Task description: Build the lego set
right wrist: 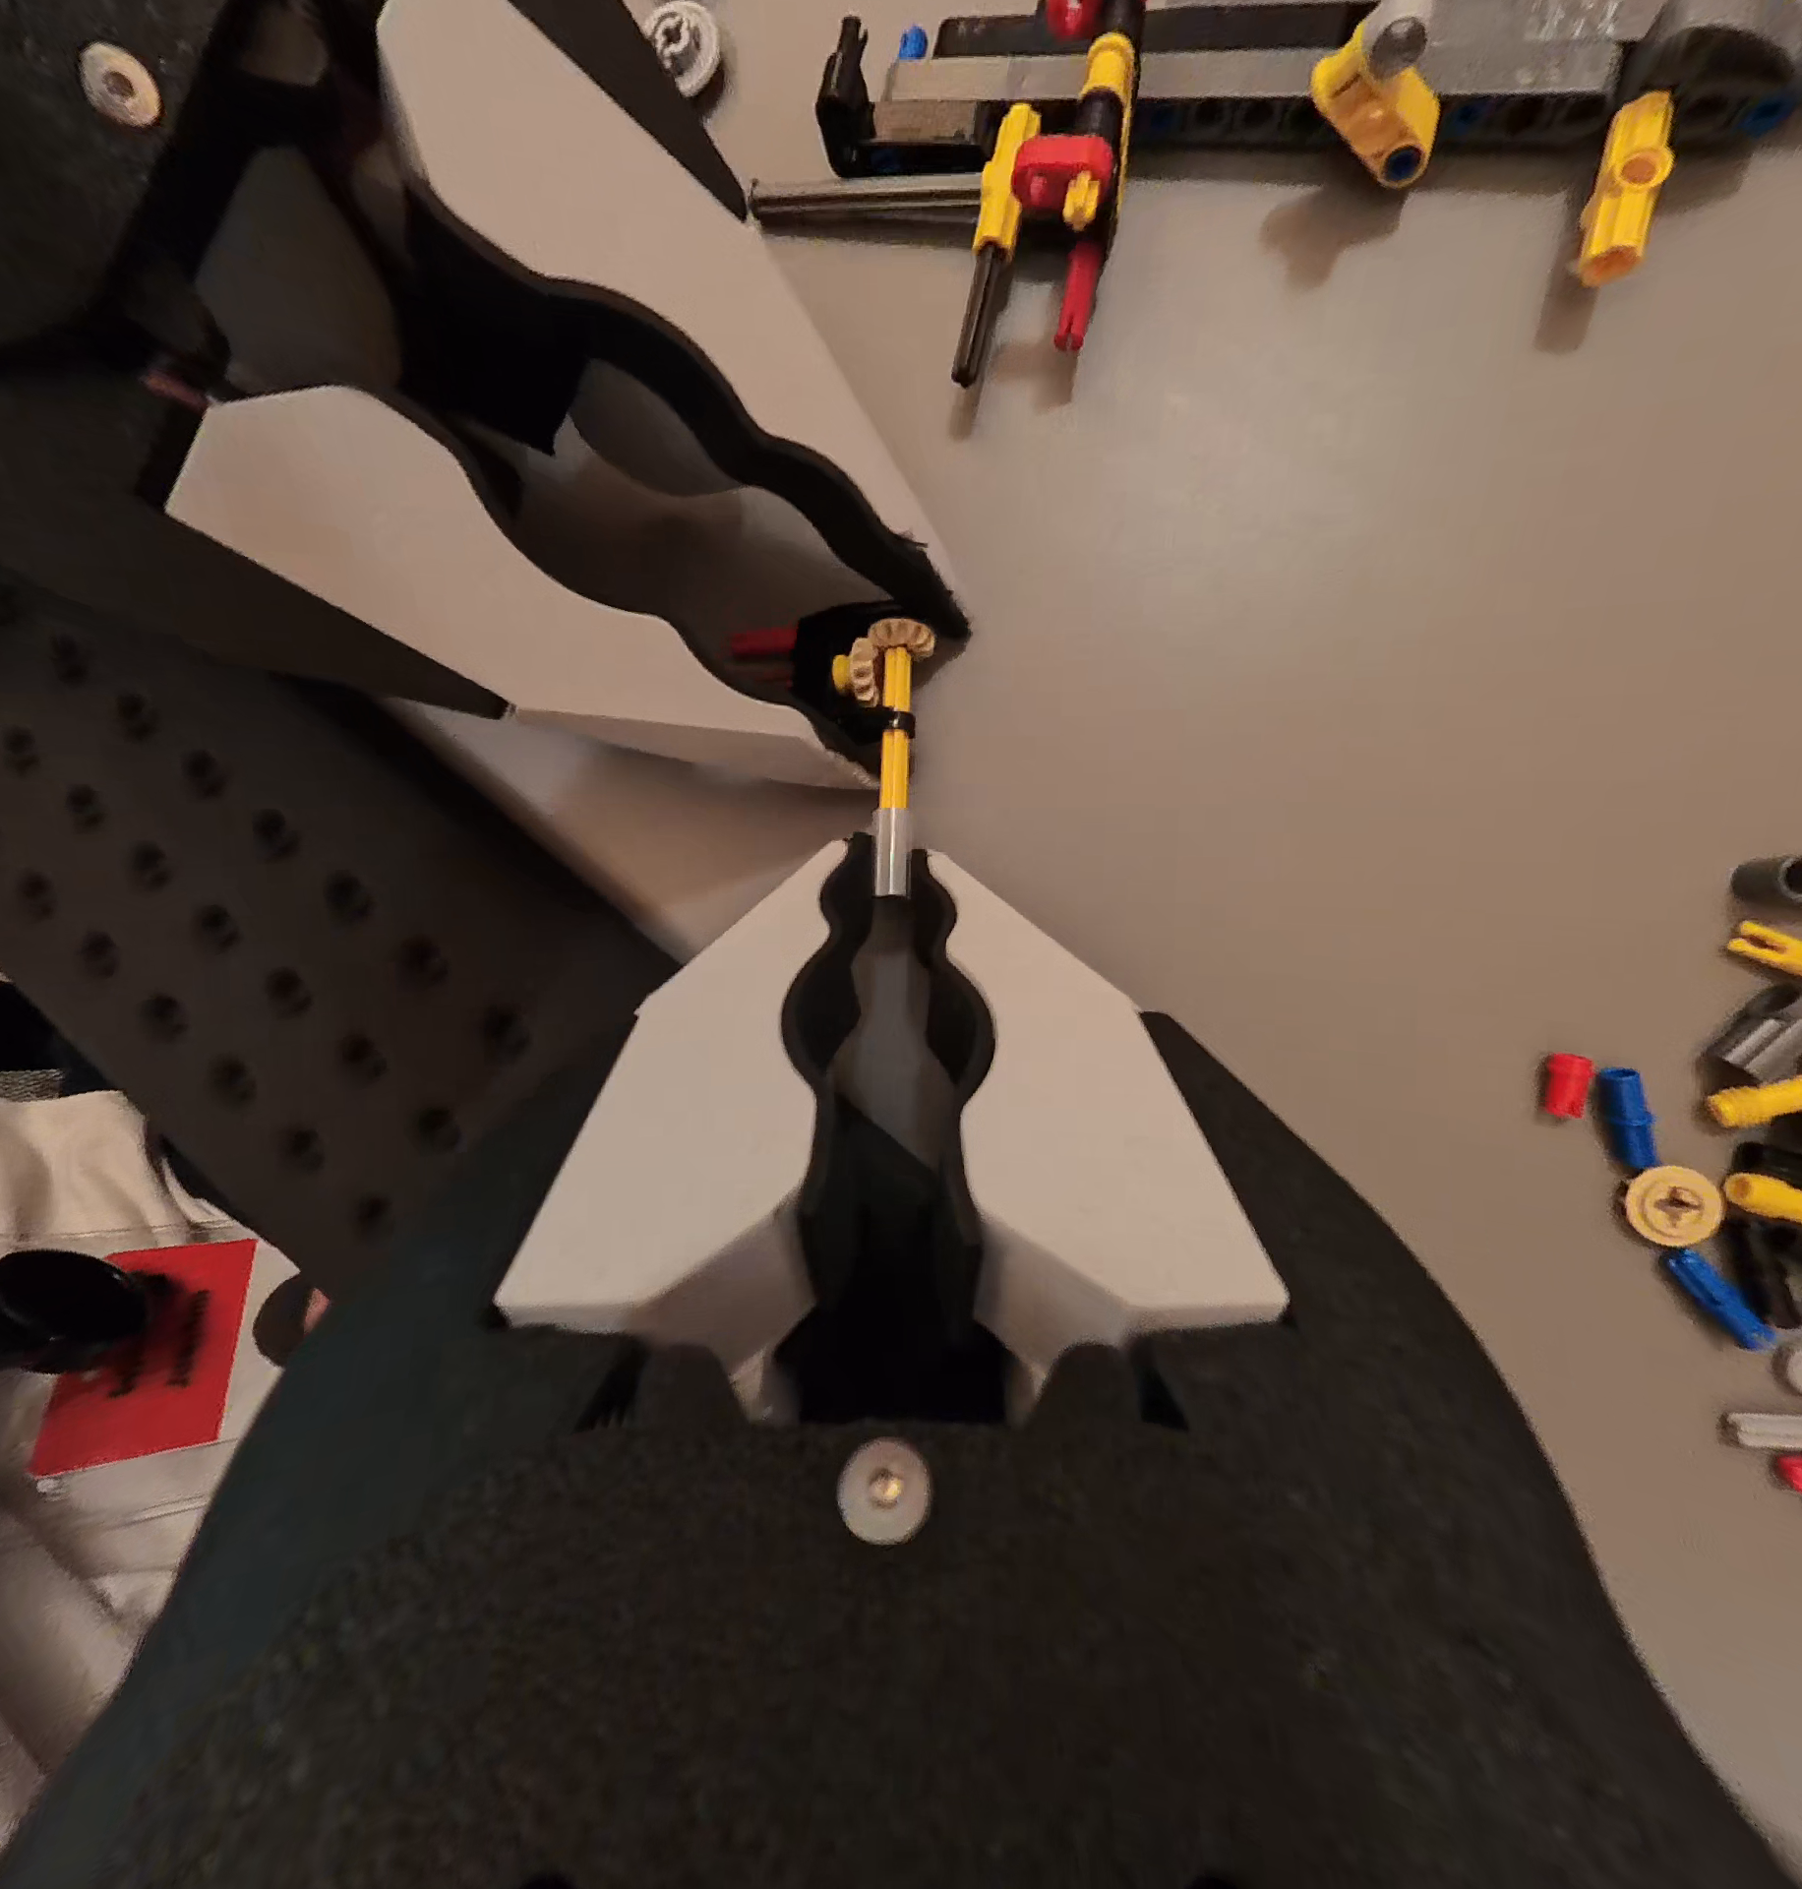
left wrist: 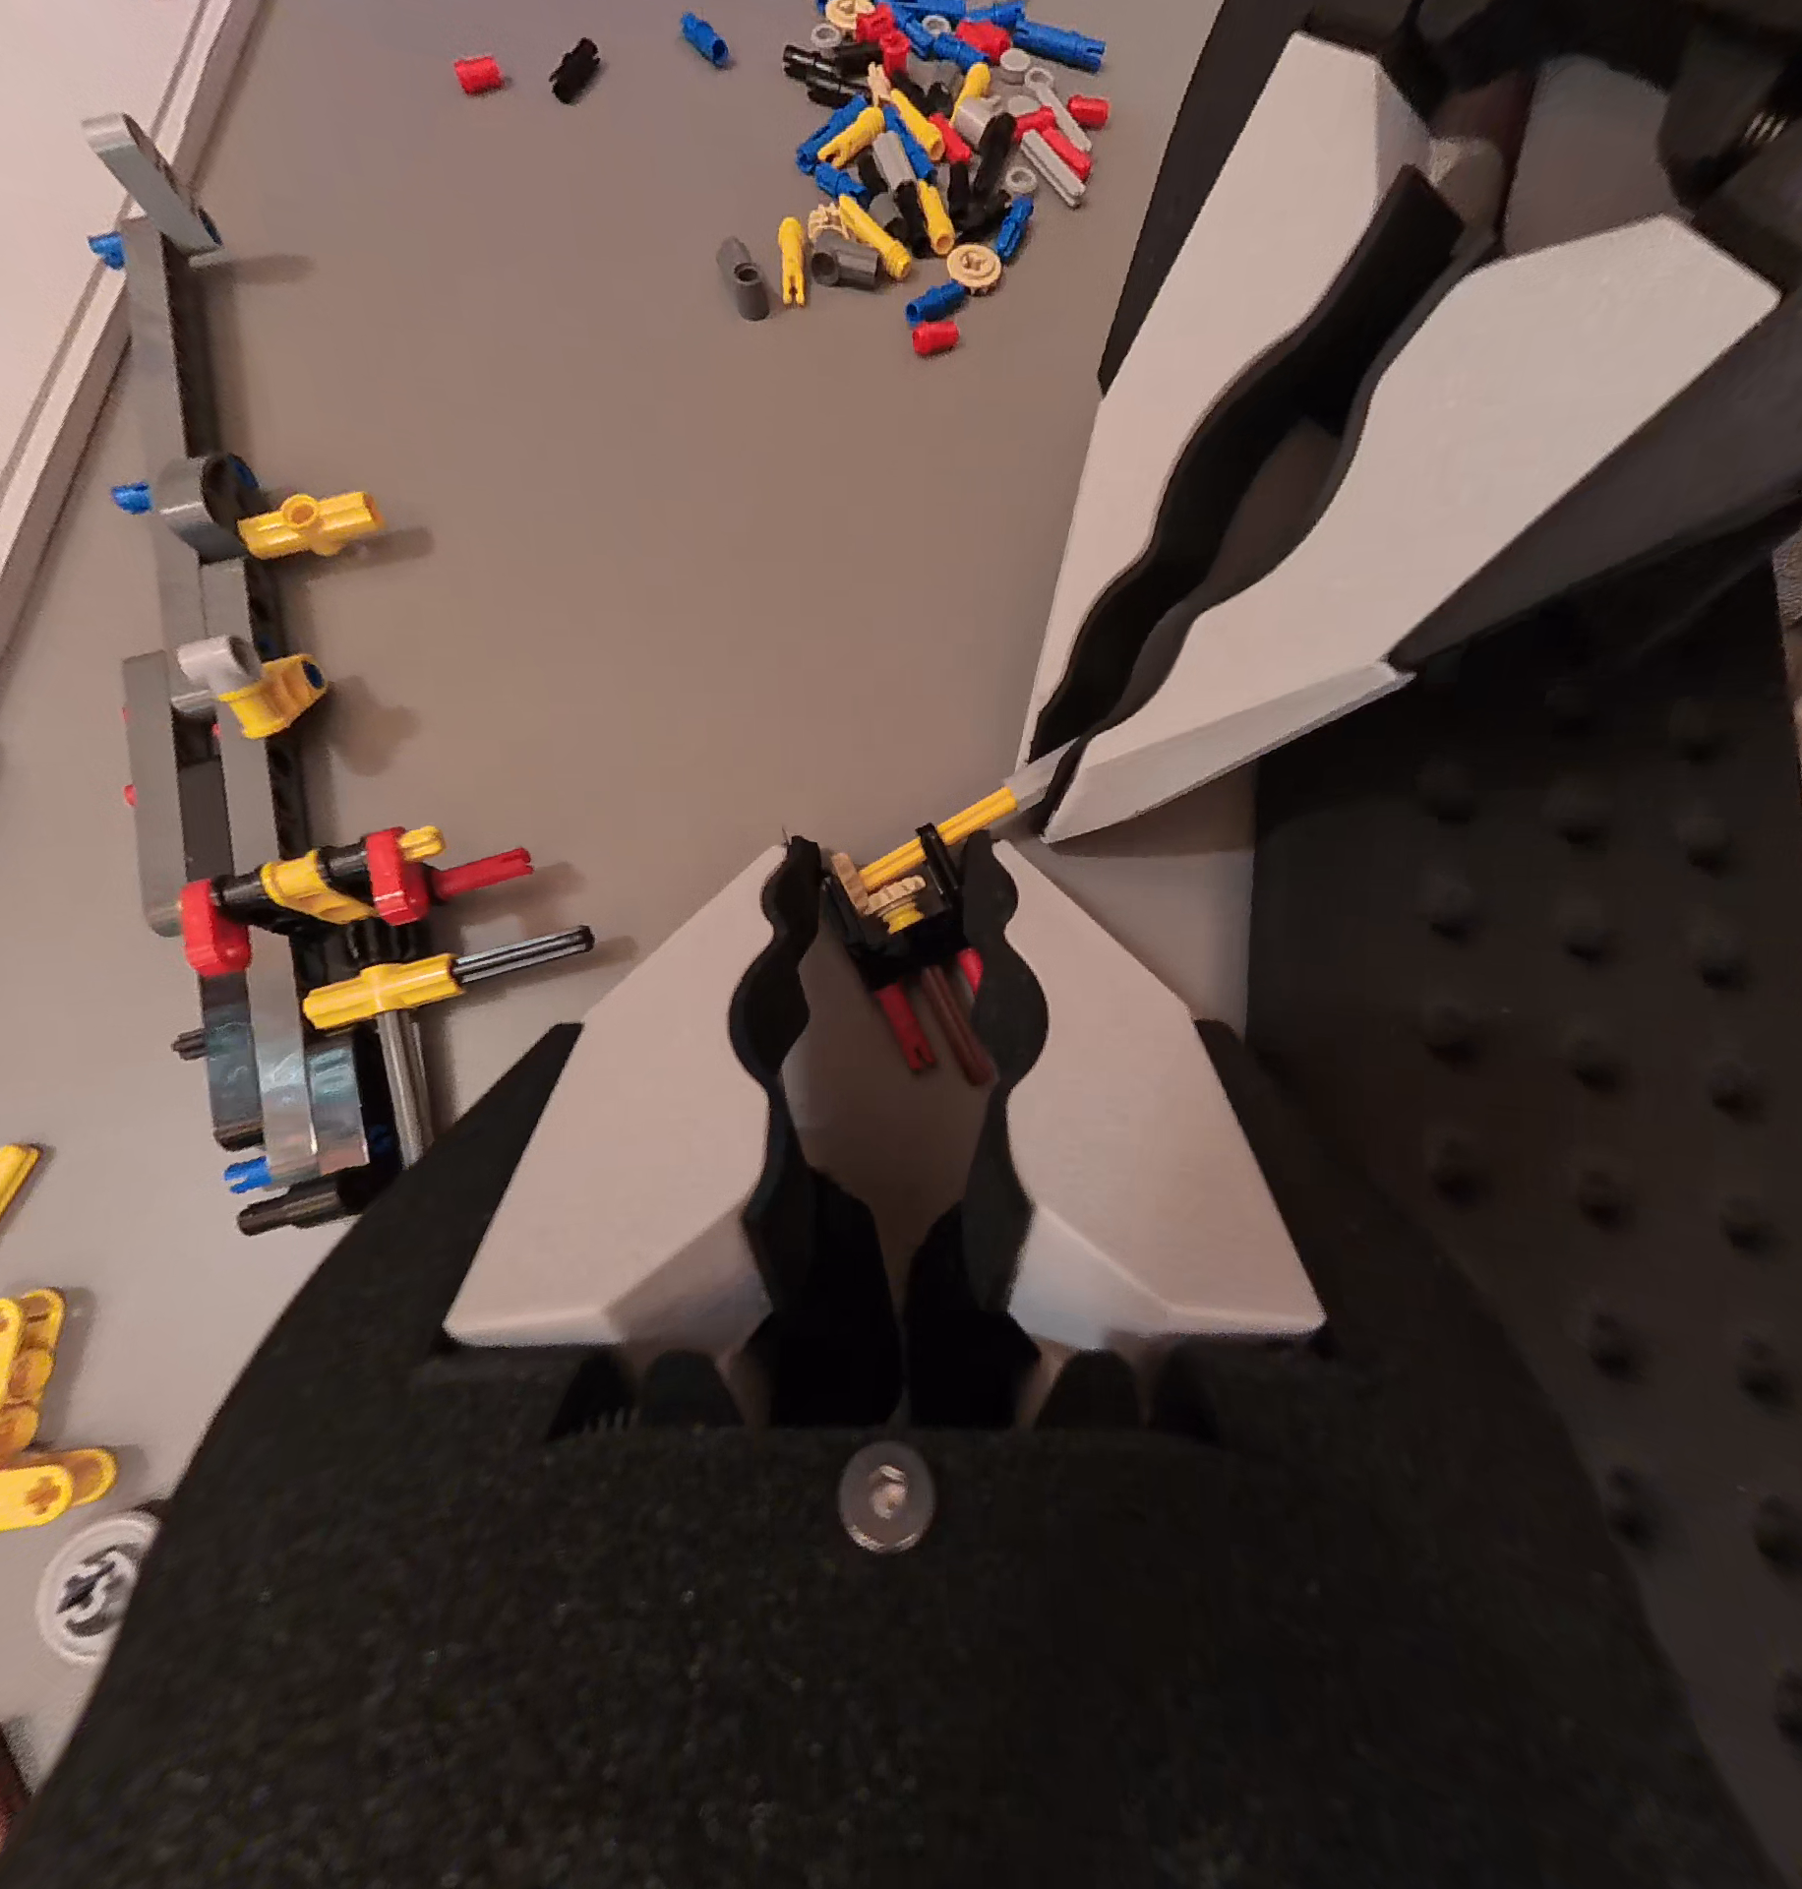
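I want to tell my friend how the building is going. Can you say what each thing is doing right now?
Left claw: shut on the small gear block.
Small gear block: held off the table, yellow axle through it.
Yellow axle: partly pushed in, its grey sleeve end pinched.
Right claw: shut on the yellow axle.
Long beam assembly: lying flat, untouched.
Loose parts pile: scattered on the table.

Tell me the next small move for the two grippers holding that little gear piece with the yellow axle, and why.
Probably push the right gripper gently forward along the yellow axle, sliding the grey sleeve toward the black frame that the left gripper clamps. The axle already runs through the frame beside the tan gears, yet bare yellow shows between sleeve and frame.
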The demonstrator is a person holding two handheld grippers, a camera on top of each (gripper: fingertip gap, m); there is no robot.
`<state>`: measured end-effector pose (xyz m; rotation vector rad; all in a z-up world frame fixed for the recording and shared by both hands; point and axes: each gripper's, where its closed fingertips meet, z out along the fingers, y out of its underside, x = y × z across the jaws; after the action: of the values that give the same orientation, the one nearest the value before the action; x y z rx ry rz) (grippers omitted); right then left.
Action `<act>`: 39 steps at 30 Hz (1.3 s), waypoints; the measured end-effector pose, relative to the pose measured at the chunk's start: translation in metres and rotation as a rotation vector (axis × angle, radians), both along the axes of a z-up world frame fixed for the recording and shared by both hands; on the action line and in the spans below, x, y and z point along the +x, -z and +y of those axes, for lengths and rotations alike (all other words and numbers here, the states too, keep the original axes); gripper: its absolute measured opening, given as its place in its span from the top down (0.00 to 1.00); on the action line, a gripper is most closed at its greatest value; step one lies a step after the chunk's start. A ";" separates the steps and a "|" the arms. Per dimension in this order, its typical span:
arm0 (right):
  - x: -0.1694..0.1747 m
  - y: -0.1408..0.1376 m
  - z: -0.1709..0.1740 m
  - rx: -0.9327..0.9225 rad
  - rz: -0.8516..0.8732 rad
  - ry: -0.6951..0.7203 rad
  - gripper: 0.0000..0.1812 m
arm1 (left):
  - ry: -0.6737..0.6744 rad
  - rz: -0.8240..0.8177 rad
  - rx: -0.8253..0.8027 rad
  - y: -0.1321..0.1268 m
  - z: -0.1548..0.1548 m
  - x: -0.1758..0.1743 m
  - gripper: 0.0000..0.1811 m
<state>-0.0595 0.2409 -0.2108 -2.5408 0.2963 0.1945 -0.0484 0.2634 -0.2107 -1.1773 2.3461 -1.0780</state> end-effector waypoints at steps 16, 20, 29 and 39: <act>0.001 0.000 0.008 0.015 0.000 0.036 0.97 | -0.053 0.058 -0.096 -0.002 0.005 0.000 0.82; 0.005 0.001 0.009 -0.011 -0.032 0.051 0.97 | -0.062 0.084 -0.146 -0.004 0.005 -0.001 0.79; 0.002 0.000 0.010 -0.014 0.003 0.009 0.97 | -0.053 0.131 -0.220 -0.007 0.009 -0.004 0.79; 0.001 0.000 0.009 -0.035 0.014 -0.001 0.97 | -0.034 0.098 -0.101 -0.004 0.015 -0.014 0.77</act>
<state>-0.0586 0.2503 -0.2112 -2.5749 0.3063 0.2097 -0.0628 0.2781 -0.2070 -1.3289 2.3598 -1.1640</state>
